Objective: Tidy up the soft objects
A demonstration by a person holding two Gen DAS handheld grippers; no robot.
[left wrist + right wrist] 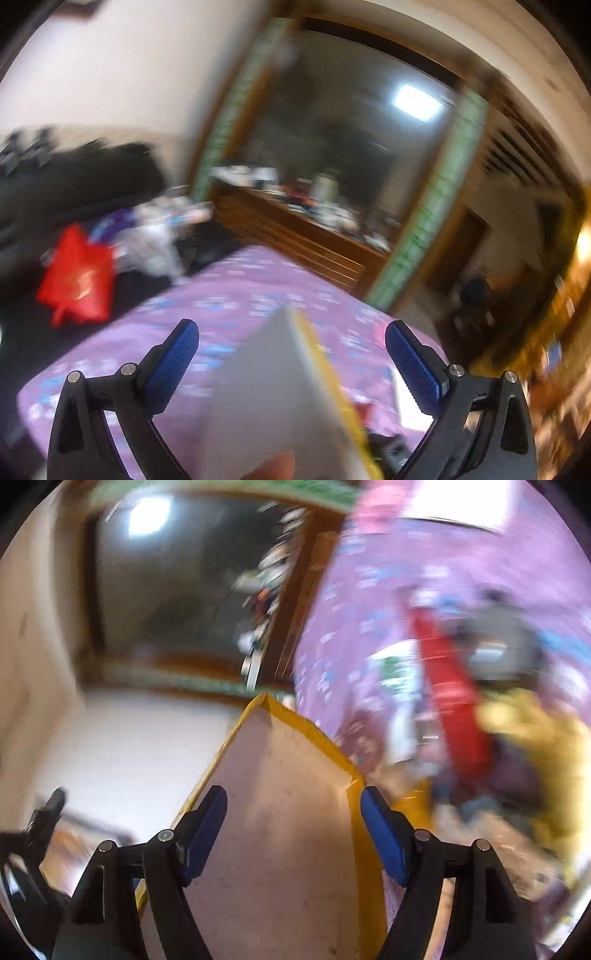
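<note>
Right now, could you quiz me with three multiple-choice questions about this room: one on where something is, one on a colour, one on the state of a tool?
1. Where is the red bag?
A on the dark surface beside the bed
B on the dresser
C inside the mirror frame

2. What colour is the bedspread?
A green
B purple
C orange

3. How are the left tool's fingers?
A shut tight
B spread apart
C missing

Answers: 1 A, it lies left of the bed; 2 B, purple with pale flowers; 3 B, the blue pads stand wide apart.
</note>
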